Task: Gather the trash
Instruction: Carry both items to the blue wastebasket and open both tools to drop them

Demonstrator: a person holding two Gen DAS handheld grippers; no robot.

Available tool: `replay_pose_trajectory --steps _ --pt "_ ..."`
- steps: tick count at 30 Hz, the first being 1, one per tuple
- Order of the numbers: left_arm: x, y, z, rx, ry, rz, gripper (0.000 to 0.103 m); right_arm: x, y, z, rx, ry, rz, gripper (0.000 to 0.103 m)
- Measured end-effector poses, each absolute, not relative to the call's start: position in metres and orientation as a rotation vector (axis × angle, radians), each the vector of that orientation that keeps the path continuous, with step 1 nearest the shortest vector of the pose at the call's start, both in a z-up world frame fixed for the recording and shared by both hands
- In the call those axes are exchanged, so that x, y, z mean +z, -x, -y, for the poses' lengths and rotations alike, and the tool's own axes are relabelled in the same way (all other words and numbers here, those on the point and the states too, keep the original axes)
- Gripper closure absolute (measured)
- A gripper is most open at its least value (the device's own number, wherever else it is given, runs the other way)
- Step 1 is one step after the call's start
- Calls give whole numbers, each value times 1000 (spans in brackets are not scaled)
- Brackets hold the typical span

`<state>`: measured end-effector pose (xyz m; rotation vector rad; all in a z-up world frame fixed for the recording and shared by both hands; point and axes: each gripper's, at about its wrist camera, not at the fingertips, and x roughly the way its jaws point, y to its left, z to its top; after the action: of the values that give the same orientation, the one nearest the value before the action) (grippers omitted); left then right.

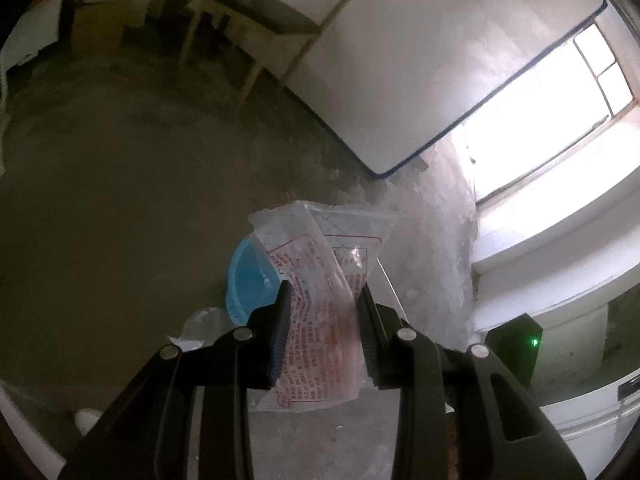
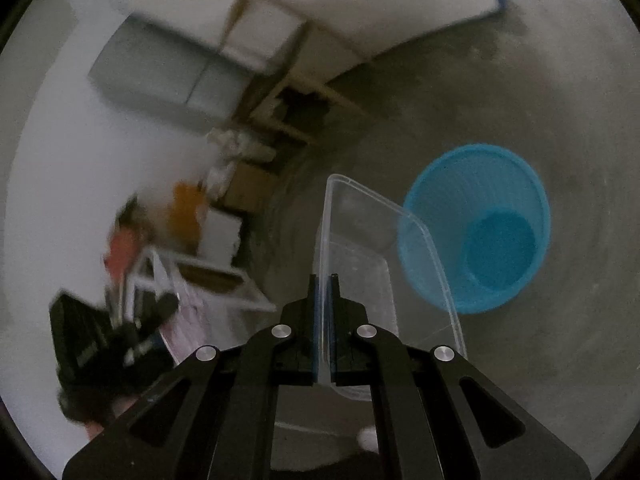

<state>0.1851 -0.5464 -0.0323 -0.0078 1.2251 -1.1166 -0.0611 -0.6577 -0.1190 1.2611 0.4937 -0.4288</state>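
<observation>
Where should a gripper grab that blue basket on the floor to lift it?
Best guess: pinch the blue basket's thin rim from above, one finger inside the wall and one outside. It stands upright with its mouth open, and its round body looks too wide to span.

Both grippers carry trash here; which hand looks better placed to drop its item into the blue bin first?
Probably right: the right gripper holds the clear container beside the open blue bin. The left gripper's printed plastic bag mostly hides it.
</observation>
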Motion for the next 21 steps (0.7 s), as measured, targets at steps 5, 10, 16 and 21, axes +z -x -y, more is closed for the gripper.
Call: replay_pose_trajectory --steps 5,10,16,21 --pt "-67 -189 605 -1086 1 -1312 36 -149 49 703 -483 -1401 -384 61" --pt "-92 -188 607 -1028 40 -1438 25 -160 46 707 -588 -1424 -377 46" --pt "-64 -183 590 -1064 35 -1340 23 -154 56 698 -586 -1358 -390 46" --pt "-29 -169 560 -1138 20 -1231 23 -147 86 698 -581 -1287 -420 46"
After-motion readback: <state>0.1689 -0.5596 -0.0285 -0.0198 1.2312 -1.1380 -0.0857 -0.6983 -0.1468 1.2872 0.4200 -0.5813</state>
